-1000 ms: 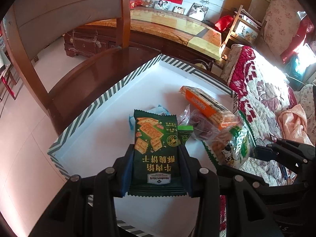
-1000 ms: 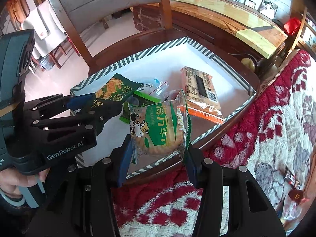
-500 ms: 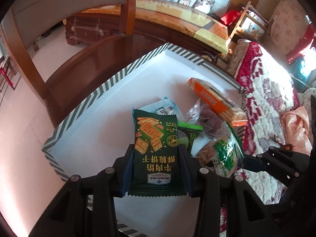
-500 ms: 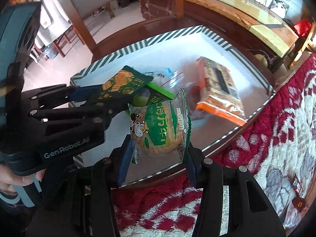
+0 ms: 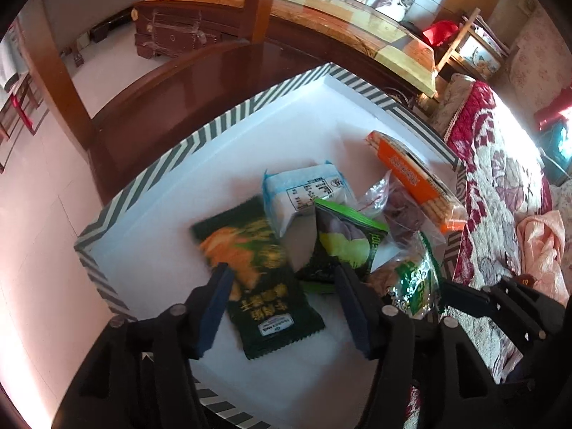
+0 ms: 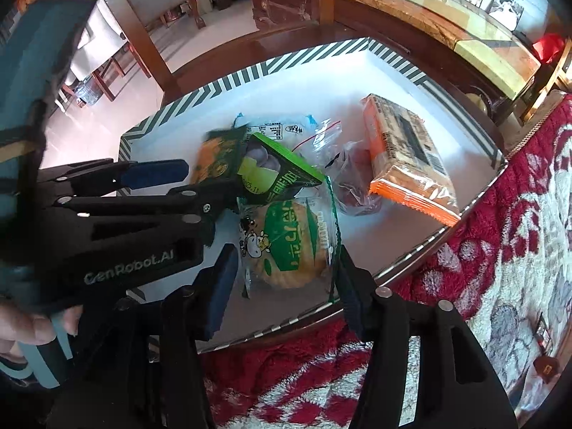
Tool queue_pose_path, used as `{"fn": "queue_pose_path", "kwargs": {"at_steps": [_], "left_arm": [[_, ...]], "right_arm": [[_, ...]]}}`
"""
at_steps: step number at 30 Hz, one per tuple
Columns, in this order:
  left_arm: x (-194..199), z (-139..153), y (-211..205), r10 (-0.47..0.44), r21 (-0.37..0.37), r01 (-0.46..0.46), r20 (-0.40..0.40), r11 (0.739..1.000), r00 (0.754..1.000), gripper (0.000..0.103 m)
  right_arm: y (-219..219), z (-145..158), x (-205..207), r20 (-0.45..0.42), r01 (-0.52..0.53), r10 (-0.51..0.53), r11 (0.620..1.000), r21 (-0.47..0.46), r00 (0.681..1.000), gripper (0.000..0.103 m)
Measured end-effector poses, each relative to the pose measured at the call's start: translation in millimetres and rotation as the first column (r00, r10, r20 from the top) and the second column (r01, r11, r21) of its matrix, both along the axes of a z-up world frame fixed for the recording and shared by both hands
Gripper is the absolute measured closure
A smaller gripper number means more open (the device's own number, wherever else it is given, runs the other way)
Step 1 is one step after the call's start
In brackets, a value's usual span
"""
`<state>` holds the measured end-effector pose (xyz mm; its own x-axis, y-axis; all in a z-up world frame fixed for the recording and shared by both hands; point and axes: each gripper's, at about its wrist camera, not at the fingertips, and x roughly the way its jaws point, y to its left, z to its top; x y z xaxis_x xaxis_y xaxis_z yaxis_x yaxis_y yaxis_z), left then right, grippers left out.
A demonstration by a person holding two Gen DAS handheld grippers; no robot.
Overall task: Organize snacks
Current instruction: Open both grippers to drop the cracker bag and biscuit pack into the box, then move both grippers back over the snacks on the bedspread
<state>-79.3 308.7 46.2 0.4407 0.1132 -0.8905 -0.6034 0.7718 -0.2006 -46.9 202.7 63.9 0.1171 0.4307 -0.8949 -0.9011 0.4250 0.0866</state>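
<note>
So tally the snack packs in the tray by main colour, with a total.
Dark green: 2, cracker pack and bright-edged pack
Green and clear: 1, biscuit pack
Orange: 1
White: 1
Clear bag: 1
Total: 6

A lived-in home, likely a sitting or dining room. Ahead of the gripper stands a wooden chair [image 5: 171, 82]; beyond it, a long polished wooden sideboard [image 5: 343, 18] carries framed family photos [image 5: 393, 1]. To its right lies a red floral blanket [image 5: 500, 178].
</note>
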Motion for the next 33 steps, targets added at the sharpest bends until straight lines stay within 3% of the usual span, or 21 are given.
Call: {"fn": "queue_pose_path", "kwargs": {"at_steps": [8, 12, 21, 25, 33], "left_arm": [[-3, 0, -1, 0.022, 0.0, -0.022, 0.011, 1.0, 1.0, 0.035], [-5, 3, -2, 0.017, -0.01, -0.017, 0.05, 1.0, 0.999, 0.023], [-8, 24, -28, -0.031, 0.137, 0.017, 0.102, 0.99, 0.994, 0.021], [-11, 31, -38, -0.031, 0.154, 0.013, 0.119, 0.988, 0.992, 0.015], [4, 39, -81, -0.13, 0.188, 0.109, 0.105, 0.976, 0.986, 0.014]], "right_arm": [[-16, 12, -4, -0.007, 0.031, -0.03, 0.998, 0.049, 1.0, 0.046], [-25, 20, -10, -0.006, 0.038, -0.038, 0.995, 0.087, 0.999, 0.046], [-62, 30, -19, -0.003, 0.078, -0.078, 0.986, 0.146, 0.997, 0.046], [-83, 32, -16, -0.004, 0.111, -0.112, 0.982, 0.154, 0.994, 0.046], [-125, 31, -6, -0.011, 0.189, -0.19, 0.969, 0.16, 0.982, 0.046]]}}
